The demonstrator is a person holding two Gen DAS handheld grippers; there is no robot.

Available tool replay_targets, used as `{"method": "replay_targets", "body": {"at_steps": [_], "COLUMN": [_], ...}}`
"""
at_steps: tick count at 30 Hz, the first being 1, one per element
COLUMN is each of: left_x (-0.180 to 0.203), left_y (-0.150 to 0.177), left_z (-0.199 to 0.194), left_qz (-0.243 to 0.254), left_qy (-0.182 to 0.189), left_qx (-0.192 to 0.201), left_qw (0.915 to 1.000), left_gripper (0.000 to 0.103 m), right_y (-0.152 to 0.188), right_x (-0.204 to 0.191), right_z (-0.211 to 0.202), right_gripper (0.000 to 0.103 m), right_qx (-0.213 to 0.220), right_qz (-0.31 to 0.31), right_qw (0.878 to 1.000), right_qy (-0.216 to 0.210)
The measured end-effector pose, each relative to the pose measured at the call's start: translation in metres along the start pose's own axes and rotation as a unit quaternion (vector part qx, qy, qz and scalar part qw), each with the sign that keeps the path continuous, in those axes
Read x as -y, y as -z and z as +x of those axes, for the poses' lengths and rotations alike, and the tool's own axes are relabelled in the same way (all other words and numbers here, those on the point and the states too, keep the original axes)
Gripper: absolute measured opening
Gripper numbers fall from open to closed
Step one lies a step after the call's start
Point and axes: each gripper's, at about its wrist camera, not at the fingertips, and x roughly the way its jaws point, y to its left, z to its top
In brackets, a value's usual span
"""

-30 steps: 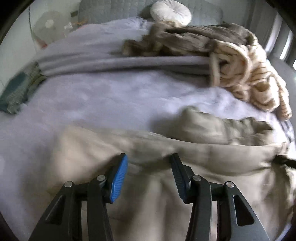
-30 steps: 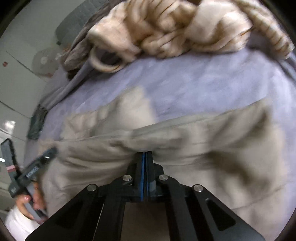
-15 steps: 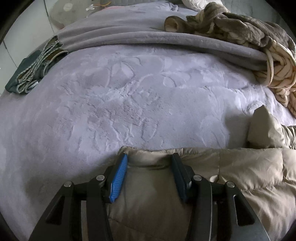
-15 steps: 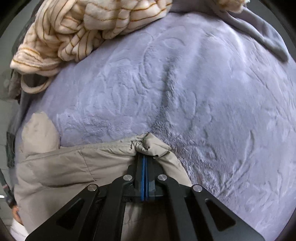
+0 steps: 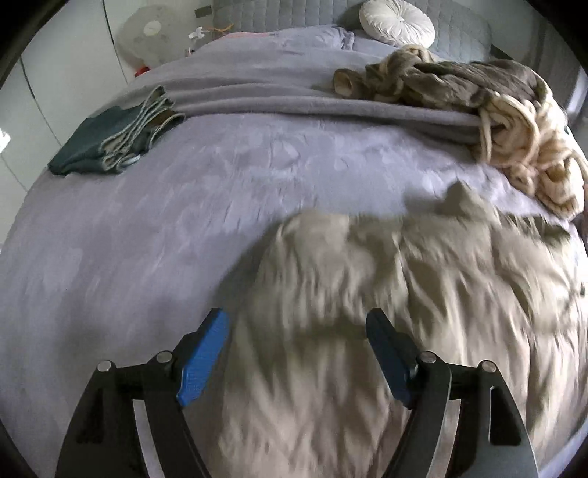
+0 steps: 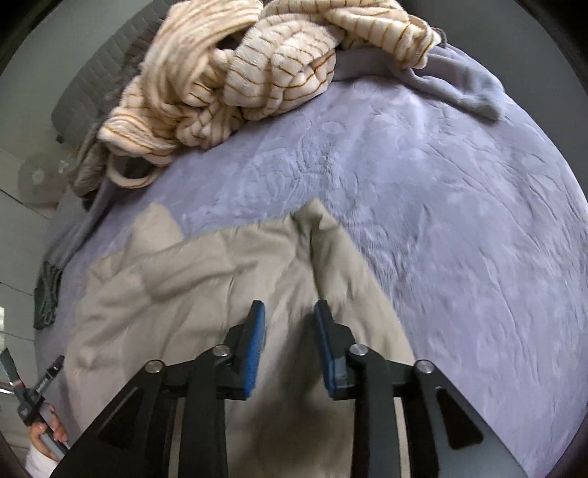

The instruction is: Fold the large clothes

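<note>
A beige quilted jacket [image 5: 422,294] lies flat on the lavender bed cover [image 5: 165,220], blurred in the left wrist view. My left gripper [image 5: 297,323] is open and empty above the jacket's left edge. In the right wrist view the same jacket [image 6: 205,294] lies on the cover [image 6: 459,220], with a pinched corner pointing away. My right gripper [image 6: 288,307] is open and empty just behind that corner, above the fabric.
A cream striped blanket [image 6: 239,81] and a brown throw [image 5: 459,81] are heaped at the far right of the bed. A folded dark green garment [image 5: 110,143] lies at the far left. A round white cushion [image 5: 397,22] sits by the headboard. The left gripper's handle [image 6: 33,393] shows at lower left.
My right gripper has let go of the jacket's corner and opened. My left gripper has opened wider and pulled back from the jacket's edge. The jacket now lies on the bed.
</note>
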Motion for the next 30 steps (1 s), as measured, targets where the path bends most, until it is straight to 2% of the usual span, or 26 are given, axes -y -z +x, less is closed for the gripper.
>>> {"method": "replay_targets", "body": {"at_steps": [4, 7, 11, 13, 15, 17, 18, 23, 27, 29, 30], "left_x": [0.002, 0.003, 0.002, 0.001, 0.000, -0.002, -0.003, -0.006, -0.015, -0.020, -0.024], "left_y": [0.028, 0.051, 0.076, 0.088, 0.097, 0.106, 0.109, 0.121, 0.129, 0.131, 0.133], "left_z": [-0.019, -0.030, -0.042, -0.045, -0.048, -0.050, -0.053, -0.054, -0.048, -0.044, -0.039], "left_qz": [0.000, -0.007, -0.013, -0.014, -0.015, -0.018, -0.022, -0.033, -0.062, -0.074, -0.087], "left_qy": [0.008, 0.018, 0.026, 0.028, 0.028, 0.026, 0.023, 0.032, 0.039, 0.038, 0.052], "left_qx": [-0.014, -0.024, -0.038, -0.049, -0.054, -0.057, -0.051, -0.057, -0.071, -0.072, -0.081], "left_qw": [0.9999, 0.9995, 0.9988, 0.9983, 0.9980, 0.9979, 0.9982, 0.9973, 0.9948, 0.9939, 0.9916], "left_gripper": [0.079, 0.079, 0.079, 0.079, 0.079, 0.100, 0.103, 0.103, 0.103, 0.103, 0.103], "right_y": [0.024, 0.042, 0.071, 0.085, 0.097, 0.109, 0.116, 0.140, 0.155, 0.159, 0.161], "right_x": [0.009, 0.015, 0.023, 0.027, 0.031, 0.036, 0.038, 0.044, 0.045, 0.043, 0.041], "right_z": [-0.021, -0.032, -0.046, -0.053, -0.059, -0.063, -0.065, -0.064, -0.055, -0.048, -0.044], "right_gripper": [0.035, 0.042, 0.044, 0.055, 0.057, 0.057, 0.057, 0.059, 0.072, 0.074, 0.075], "right_qx": [-0.002, -0.004, -0.014, -0.017, -0.018, -0.022, -0.023, -0.035, -0.050, -0.057, -0.061], "right_qz": [0.014, 0.029, 0.040, 0.042, 0.047, 0.058, 0.064, 0.077, 0.087, 0.089, 0.090], "right_qw": [1.000, 0.999, 0.998, 0.997, 0.997, 0.996, 0.995, 0.993, 0.990, 0.989, 0.988], "right_qy": [-0.020, -0.037, -0.052, -0.058, -0.062, -0.069, -0.072, -0.077, -0.096, -0.108, -0.112]}}
